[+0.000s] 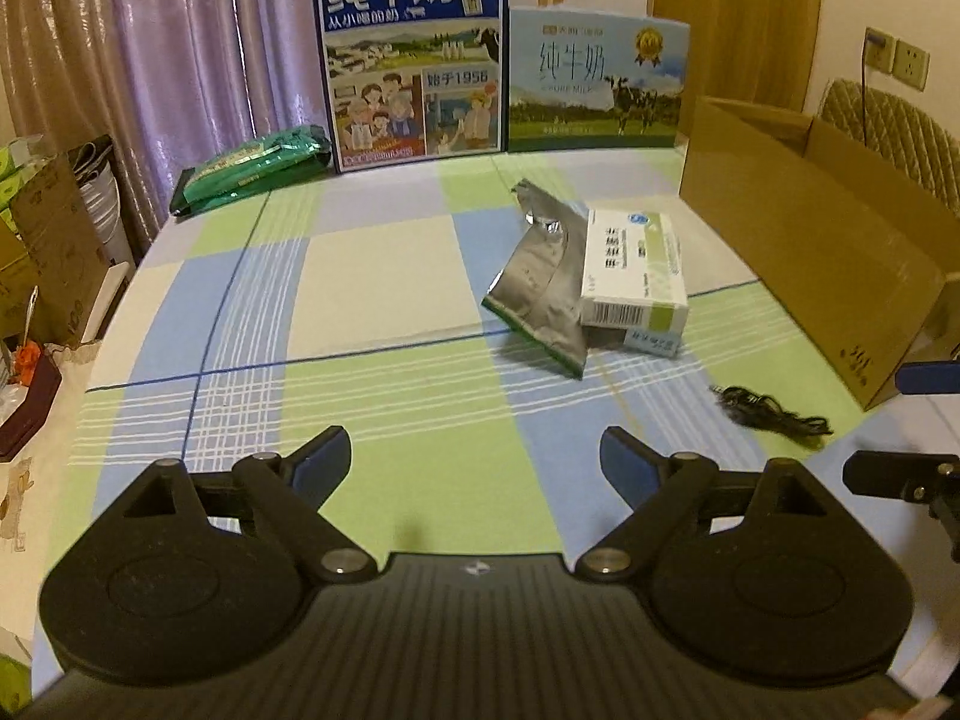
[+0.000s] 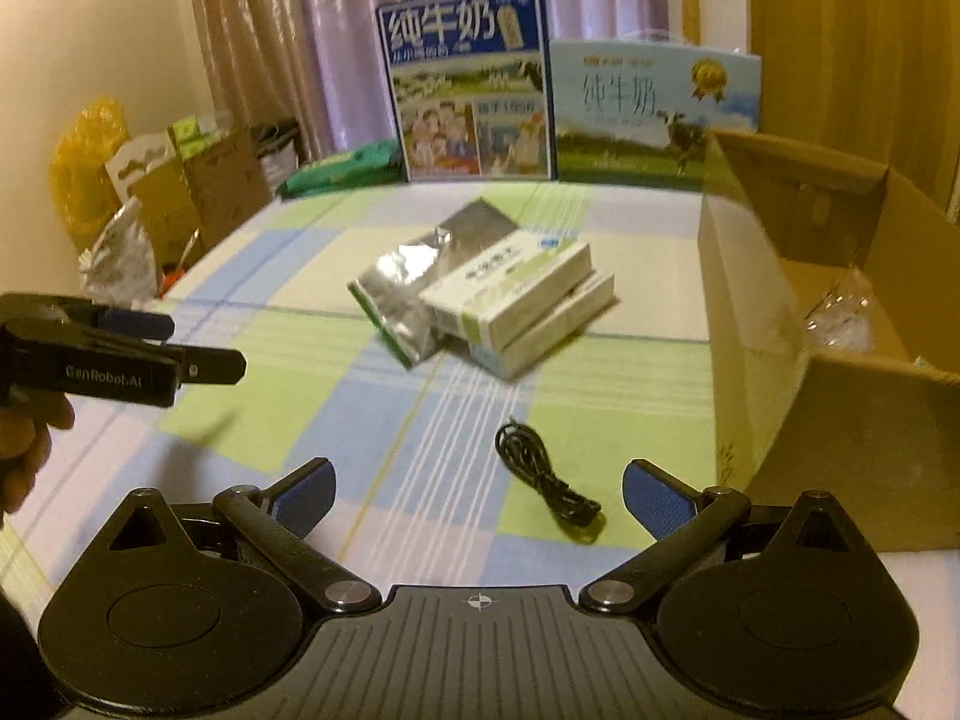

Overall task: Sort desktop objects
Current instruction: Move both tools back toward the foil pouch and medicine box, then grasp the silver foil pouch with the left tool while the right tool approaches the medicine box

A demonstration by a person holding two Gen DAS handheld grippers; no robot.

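Note:
On the checked tablecloth lie a crumpled silver foil pouch (image 1: 540,282) (image 2: 408,294) and, leaning on it, a white-and-green medicine box (image 1: 636,267) (image 2: 510,288) stacked on a second box (image 1: 651,343) (image 2: 558,324). A coiled black cable (image 1: 774,414) (image 2: 540,474) rests nearer, just ahead of my right gripper (image 2: 480,480), which is open and empty. My left gripper (image 1: 477,450) is also open and holds nothing, a good way short of the pouch. Each gripper appears in the other's view: right gripper (image 1: 873,425), left gripper (image 2: 207,343).
An open cardboard box (image 1: 810,264) (image 2: 840,420) stands at the right with clear plastic (image 2: 840,312) inside. Two milk cartons (image 1: 414,60) (image 1: 597,81) stand at the back, with a green packet (image 1: 258,171) to their left. Clutter and bags (image 2: 120,192) sit beyond the table's left edge.

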